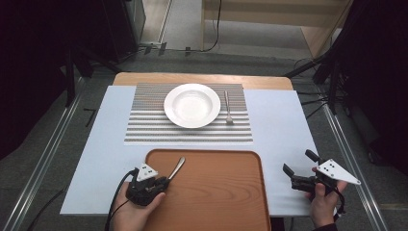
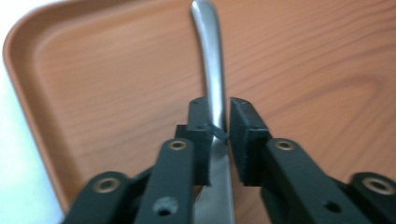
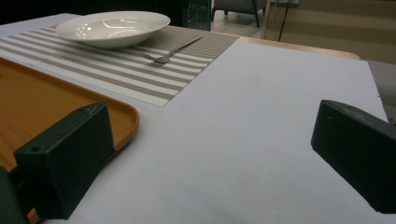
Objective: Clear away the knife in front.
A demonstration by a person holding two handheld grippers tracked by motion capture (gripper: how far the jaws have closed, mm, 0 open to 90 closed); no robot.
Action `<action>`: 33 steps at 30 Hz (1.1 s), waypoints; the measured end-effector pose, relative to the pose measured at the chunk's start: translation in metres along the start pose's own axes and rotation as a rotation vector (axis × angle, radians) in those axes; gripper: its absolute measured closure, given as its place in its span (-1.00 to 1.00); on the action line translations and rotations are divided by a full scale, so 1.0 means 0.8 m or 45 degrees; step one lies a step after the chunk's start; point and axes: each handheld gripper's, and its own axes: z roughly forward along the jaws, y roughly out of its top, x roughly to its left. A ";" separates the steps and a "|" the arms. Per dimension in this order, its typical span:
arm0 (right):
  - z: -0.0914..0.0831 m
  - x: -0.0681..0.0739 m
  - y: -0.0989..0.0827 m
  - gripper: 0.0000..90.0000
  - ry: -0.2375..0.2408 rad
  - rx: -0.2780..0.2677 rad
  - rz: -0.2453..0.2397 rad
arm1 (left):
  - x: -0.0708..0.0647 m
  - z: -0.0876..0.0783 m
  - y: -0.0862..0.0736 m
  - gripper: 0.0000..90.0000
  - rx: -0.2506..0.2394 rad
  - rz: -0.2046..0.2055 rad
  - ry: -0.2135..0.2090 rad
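Left gripper: it sits at the near left corner of the tray. Its jaws are nearly together, with a shiny piece of cutlery between them; they look to be pinching it.
Cutlery: it is long and thin. The handle end sticks out past the jaws and points away and a bit right, toward the plate. I cannot tell if it is a knife or a spoon.
Right gripper: it waits over the white counter, right of the tray. Its jaws are spread wide and hold nothing.
Nearer hand: the left one, it already has the cutlery.
Far off: the plate rests on a striped mat, with a fork just right of it.
Next move, my guess: carry the cutlery forward to the mat.
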 end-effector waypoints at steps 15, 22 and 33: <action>0.001 0.001 0.000 -1.00 -0.008 0.005 -0.007 | -0.017 0.044 0.038 0.99 0.051 0.218 -0.039; 0.001 0.001 0.000 -1.00 -0.007 0.005 -0.010 | 0.001 0.041 0.035 0.99 0.056 0.197 0.006; 0.001 0.002 0.000 -1.00 -0.010 0.013 -0.015 | 0.037 0.017 0.021 0.99 0.044 0.133 0.056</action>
